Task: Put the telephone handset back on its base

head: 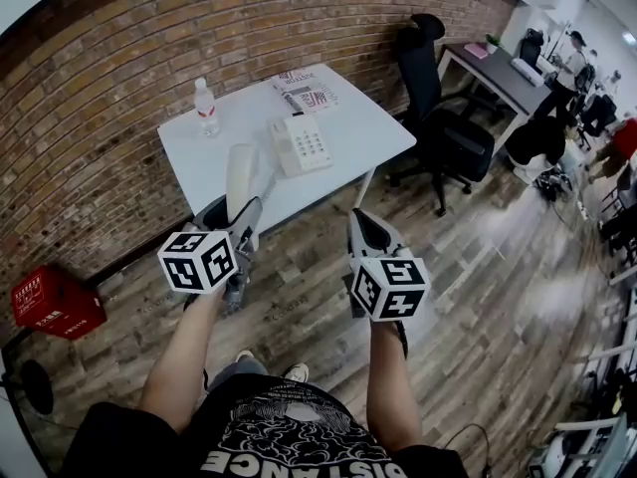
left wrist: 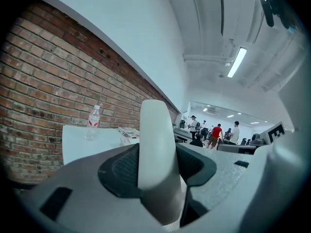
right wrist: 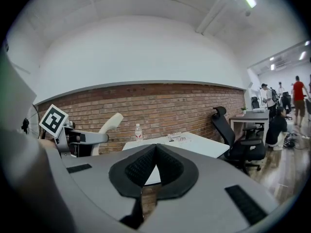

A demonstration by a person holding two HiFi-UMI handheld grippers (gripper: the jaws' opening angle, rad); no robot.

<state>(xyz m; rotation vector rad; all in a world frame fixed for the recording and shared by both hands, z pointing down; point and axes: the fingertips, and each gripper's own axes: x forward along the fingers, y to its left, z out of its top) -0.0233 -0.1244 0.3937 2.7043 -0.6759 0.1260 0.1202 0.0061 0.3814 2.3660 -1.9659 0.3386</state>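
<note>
Handset (left wrist: 156, 144), pale and curved, stands nearly upright with the left gripper (head: 237, 213) pinching it around its middle; the 2 dark pads (left wrist: 121, 171) press on its sides. Its lower end drops out of sight behind the gripper body in the left gripper view. In the head view the jaws cover that same end, so only the upper part shows. The right gripper (right wrist: 155, 152) has its jaws pressed together with nothing between them; they meet at the tips, with a narrow wedge of gap below. Both grippers are held in the air on the near side of the white table (head: 353, 127), side by side and apart. Each hand is hidden behind its gripper's marker cube (head: 197, 260), and only the forearms show.

In the right gripper view the handset shows left of the table, not touching it. The head view does not settle whether its top hangs over the table's near edge. The base (head: 302, 144) lies on the table with its keypad facing up, and the cradle on its left side is hard to make out. In the left gripper view the handset blocks the base entirely. A water bottle (head: 205, 106) stands near the table's far left corner. Papers (head: 306, 93) lie beyond the base, their print too small to read. A black office chair (head: 438, 98) stands to the right, and a red crate (head: 55, 302) sits on the floor by the brick wall (head: 119, 78).
</note>
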